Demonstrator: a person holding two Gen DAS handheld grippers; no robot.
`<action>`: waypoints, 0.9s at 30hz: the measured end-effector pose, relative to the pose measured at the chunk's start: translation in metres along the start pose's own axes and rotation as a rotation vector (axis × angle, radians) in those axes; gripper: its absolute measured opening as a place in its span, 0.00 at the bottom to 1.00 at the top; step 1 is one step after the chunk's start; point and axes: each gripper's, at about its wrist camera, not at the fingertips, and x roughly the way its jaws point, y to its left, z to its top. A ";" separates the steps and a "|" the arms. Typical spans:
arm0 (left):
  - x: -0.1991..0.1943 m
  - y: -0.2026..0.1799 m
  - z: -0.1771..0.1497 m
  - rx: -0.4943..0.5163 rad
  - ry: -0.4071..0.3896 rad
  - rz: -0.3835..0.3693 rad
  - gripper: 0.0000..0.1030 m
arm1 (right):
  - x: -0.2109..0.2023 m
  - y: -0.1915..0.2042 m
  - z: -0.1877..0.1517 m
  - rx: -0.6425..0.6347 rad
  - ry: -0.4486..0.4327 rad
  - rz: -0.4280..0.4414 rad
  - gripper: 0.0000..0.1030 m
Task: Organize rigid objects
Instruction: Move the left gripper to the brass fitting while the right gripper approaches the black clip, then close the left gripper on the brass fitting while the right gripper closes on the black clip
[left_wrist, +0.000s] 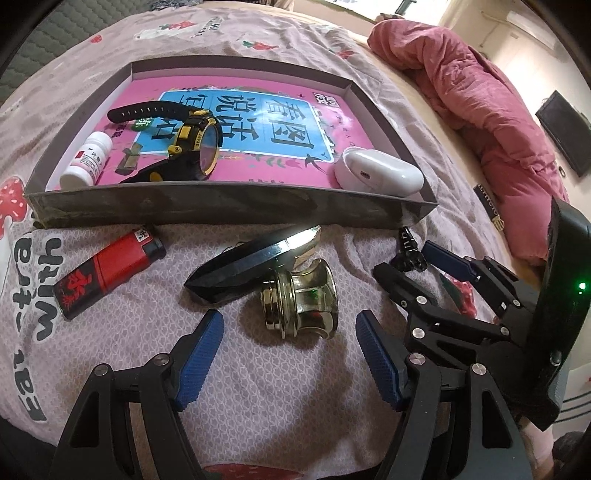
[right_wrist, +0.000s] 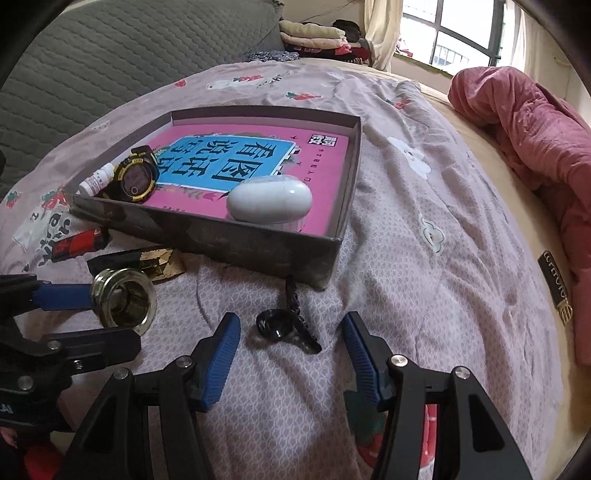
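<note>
Both hand-held grippers, left (left_wrist: 288, 354) and right (right_wrist: 291, 354), gape wide, empty; I count three items in the box (left_wrist: 229, 206), four outside on the bed (right_wrist: 424, 258).

The scene is lit by soft daylight from the window (right_wrist: 452, 35), which is overexposed to white. A bright glare is seen on the black mirror (left_wrist: 255, 260). Shadows on the bedsheet (left_wrist: 295, 387) are weak and diffuse. Strong fisheye bending and dark corners are visible; focus is mostly sharp.

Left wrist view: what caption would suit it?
Open left gripper faces a brass fitting before the tray.
</note>
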 end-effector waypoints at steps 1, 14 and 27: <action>0.001 0.000 0.000 -0.004 0.000 0.000 0.73 | 0.000 0.000 0.000 0.000 -0.001 0.002 0.56; 0.004 0.003 0.004 -0.032 -0.001 0.010 0.73 | 0.002 -0.004 0.000 0.039 0.006 0.023 0.49; 0.011 -0.003 0.009 -0.055 0.001 0.053 0.73 | -0.004 -0.011 0.000 0.070 -0.014 0.057 0.30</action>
